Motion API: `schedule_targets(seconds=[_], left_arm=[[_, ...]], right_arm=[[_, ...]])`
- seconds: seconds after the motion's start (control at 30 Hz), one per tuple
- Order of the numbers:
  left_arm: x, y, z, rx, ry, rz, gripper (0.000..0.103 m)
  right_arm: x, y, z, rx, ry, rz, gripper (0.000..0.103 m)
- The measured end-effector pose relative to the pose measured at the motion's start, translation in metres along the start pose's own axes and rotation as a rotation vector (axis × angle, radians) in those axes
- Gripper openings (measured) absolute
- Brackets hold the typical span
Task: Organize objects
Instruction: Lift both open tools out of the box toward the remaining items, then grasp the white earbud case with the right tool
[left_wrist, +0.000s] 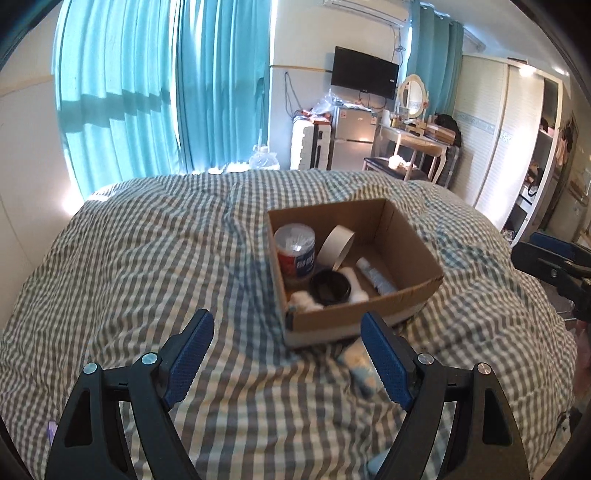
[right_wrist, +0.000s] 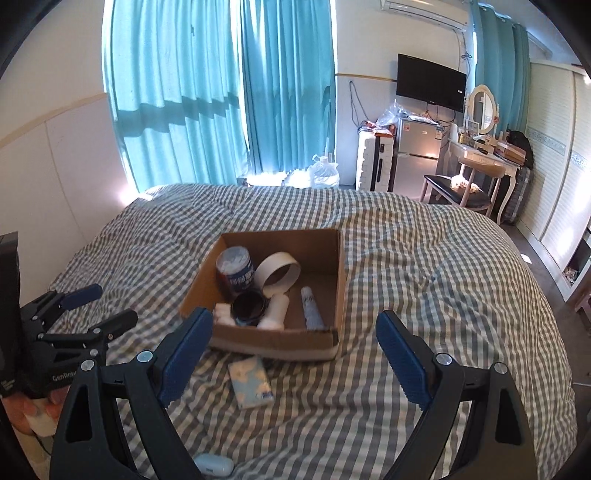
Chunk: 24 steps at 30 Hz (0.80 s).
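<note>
Both grippers, left gripper (left_wrist: 287, 354) and right gripper (right_wrist: 294, 354), hang spread; ahead, the tissue pack (right_wrist: 250, 382) could sink into soft bedding (right_wrist: 424, 258) when pinched.

In the left wrist view the pale blue packet (left_wrist: 360, 369) on the bed is blurred and partly hidden behind a finger of the left tongs (left_wrist: 287, 363). In the right wrist view a small light-blue case (right_wrist: 214, 466) is cut off by the bottom edge. The label on the canister (right_wrist: 236, 272) is unreadable.
</note>
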<state>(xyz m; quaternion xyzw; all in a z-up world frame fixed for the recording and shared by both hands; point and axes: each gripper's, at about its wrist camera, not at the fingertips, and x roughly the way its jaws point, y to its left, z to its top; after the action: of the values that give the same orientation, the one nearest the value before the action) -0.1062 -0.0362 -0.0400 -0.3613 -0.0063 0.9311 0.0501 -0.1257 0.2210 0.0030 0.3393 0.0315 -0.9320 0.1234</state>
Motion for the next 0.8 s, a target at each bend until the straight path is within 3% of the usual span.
schedule_targets(seconds=[0.13,0.33,0.53,0.8], left_arm=[[0.002,0.002,-0.026,0.018,0.022,0.057,0.084],[0.004,0.008,-0.058,0.030,0.052,0.067,0.084],[0.002,0.015,-0.074,0.027,0.057,0.079,0.084],[0.011,0.017,-0.090,0.032,0.093,0.085,0.084]], right_arm=[[0.002,0.013,-0.025,-0.009,0.044,0.014,0.090],[0.016,0.028,-0.067,0.003,0.121,0.046,0.090],[0.039,0.044,-0.106,-0.007,0.230,0.063,0.090],[0.056,0.066,-0.135,-0.048,0.309,0.098,0.090]])
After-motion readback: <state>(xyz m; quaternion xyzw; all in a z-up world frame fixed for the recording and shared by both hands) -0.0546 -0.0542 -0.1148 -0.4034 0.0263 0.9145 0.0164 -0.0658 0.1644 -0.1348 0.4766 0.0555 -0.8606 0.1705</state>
